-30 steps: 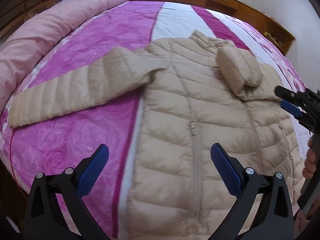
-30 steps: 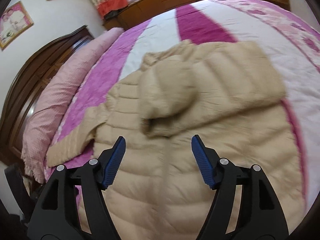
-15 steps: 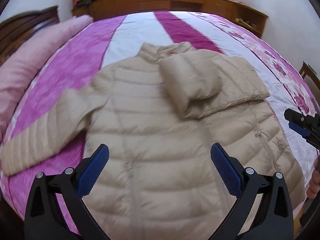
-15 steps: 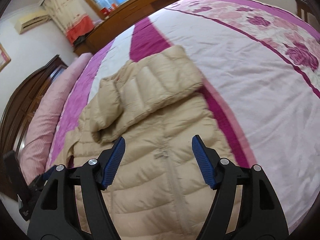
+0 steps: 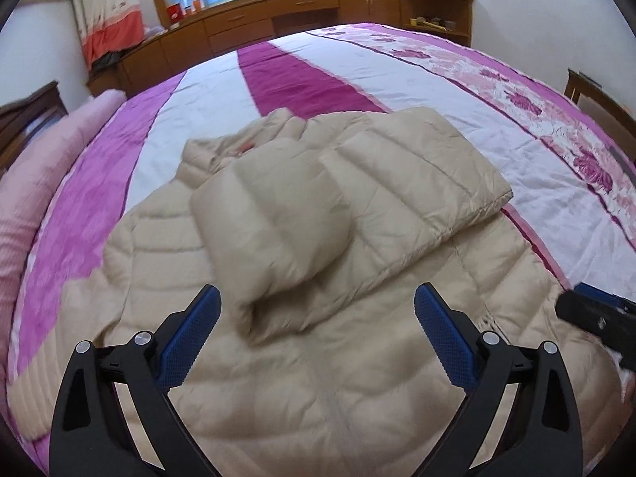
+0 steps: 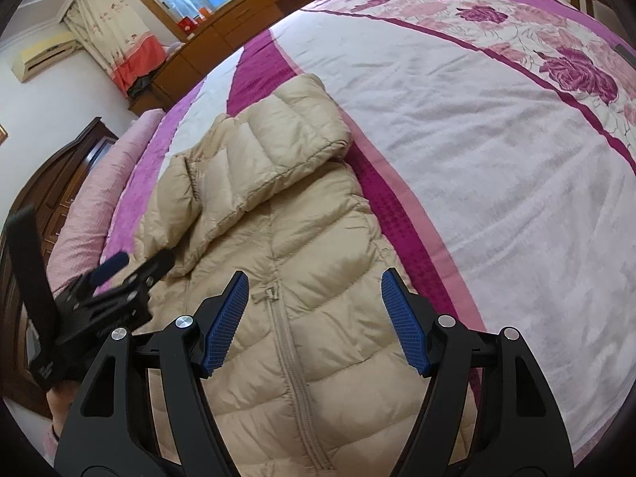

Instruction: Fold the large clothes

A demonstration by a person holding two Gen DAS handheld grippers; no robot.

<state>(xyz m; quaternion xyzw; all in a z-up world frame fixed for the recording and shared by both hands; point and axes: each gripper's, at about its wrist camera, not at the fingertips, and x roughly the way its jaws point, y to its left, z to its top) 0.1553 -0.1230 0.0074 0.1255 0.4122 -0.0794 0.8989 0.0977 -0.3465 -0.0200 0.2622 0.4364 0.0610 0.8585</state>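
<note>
Nearest the left wrist camera, the left gripper (image 5: 316, 326) is hanging with its blue pads spread wide and nothing between them, above the lower front of the beige puffer jacket (image 5: 318, 377). The right gripper (image 6: 314, 318) is likewise standing open and empty over the jacket's front zipper (image 6: 292, 373), and its black tip is showing at the right edge of the left view. The jacket is lying flat, front up, on the pink and white bedspread (image 5: 397, 75). Farther up, one sleeve (image 5: 349, 198) is lying folded across the chest, its cuff end bunched toward the grippers. Beyond the collar (image 5: 238, 143), the bedspread is stretching away to a wooden cabinet (image 5: 302, 12) under the window.
</note>
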